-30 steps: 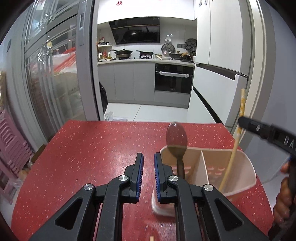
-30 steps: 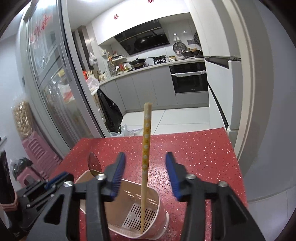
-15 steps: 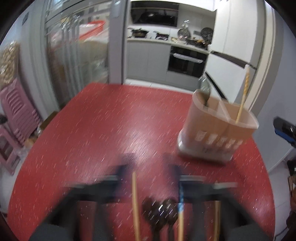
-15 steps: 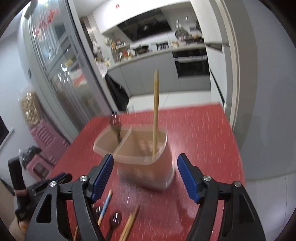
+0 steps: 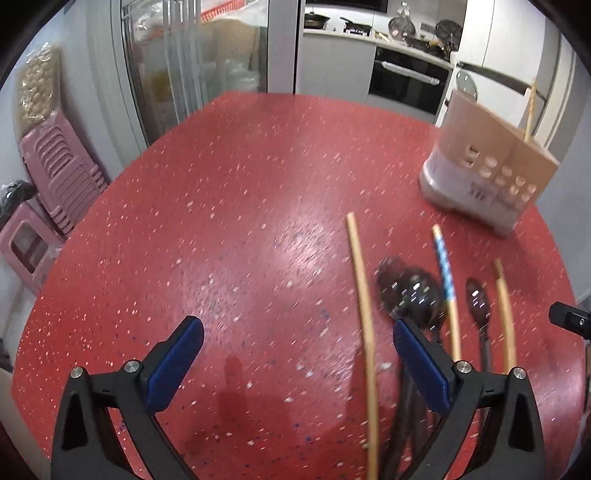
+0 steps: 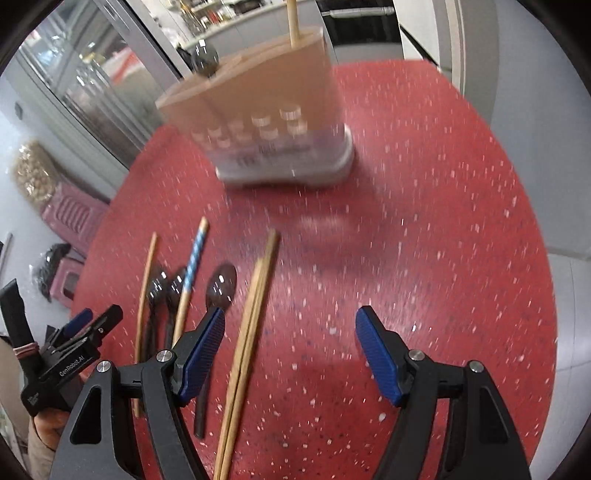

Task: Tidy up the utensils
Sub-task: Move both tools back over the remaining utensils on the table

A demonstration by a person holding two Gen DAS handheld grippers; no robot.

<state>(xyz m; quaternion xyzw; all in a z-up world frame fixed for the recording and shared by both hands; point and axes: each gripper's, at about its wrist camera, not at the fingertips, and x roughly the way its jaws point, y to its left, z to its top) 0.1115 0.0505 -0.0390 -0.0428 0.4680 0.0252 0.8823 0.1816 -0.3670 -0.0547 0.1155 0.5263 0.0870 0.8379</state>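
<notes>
Well, holder: the beige utensil holder (image 6: 258,110) stood at the far right side of the red table (image 5: 229,206), apart from the loose utensils.
Contents: one chopstick (image 6: 293,18) stood upright in one section and a dark spoon (image 6: 204,59) poked out of the other.
Loose pieces: a plain chopstick (image 5: 364,295), dark spoons (image 5: 410,291), a blue-patterned chopstick (image 5: 445,273) and a chopstick pair (image 6: 251,325) lay side by side on the table, nearer the person.
Left gripper (image 5: 295,354): tongs spread wide, holding nothing, its right finger lying over the spoon handles.
Right gripper (image 6: 290,354): tongs wide too, empty, with the chopstick pair running between them close to the left finger.
Views: only the right wrist view showed the spoon bowl in the holder clearly; the left wrist view showed stacked pink stools (image 5: 55,162) beside the table.
Blur: both views were smeared.
</notes>
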